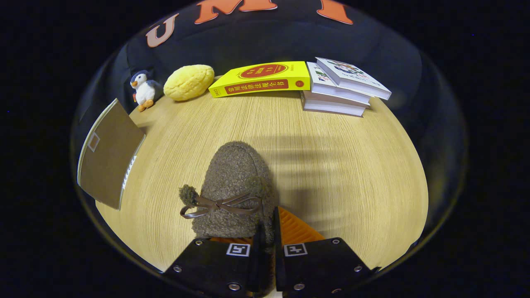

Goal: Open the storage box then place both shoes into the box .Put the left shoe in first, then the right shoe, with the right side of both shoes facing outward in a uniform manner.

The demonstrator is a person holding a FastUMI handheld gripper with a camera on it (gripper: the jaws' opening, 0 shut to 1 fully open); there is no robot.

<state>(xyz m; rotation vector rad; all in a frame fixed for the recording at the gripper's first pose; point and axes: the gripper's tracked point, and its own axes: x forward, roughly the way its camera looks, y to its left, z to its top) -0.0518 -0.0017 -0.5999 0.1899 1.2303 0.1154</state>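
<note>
Two fingers of the gripper point(266, 236) stand almost together, pinching the heel edge of a fuzzy brown shoe point(234, 186) between them. The shoe's toe points away from the fingers, and its bow and pompom lie on the upper just ahead of them. It appears lifted over the wooden table point(339, 174). Bare tabletop lies open to the right and ahead. A brown notebook point(109, 155) rests at the left edge. Along the far edge sit a penguin toy point(143, 90), a yellow bun-shaped cushion point(189, 82), a yellow book point(263, 78) and stacked white books point(341, 85).
</note>
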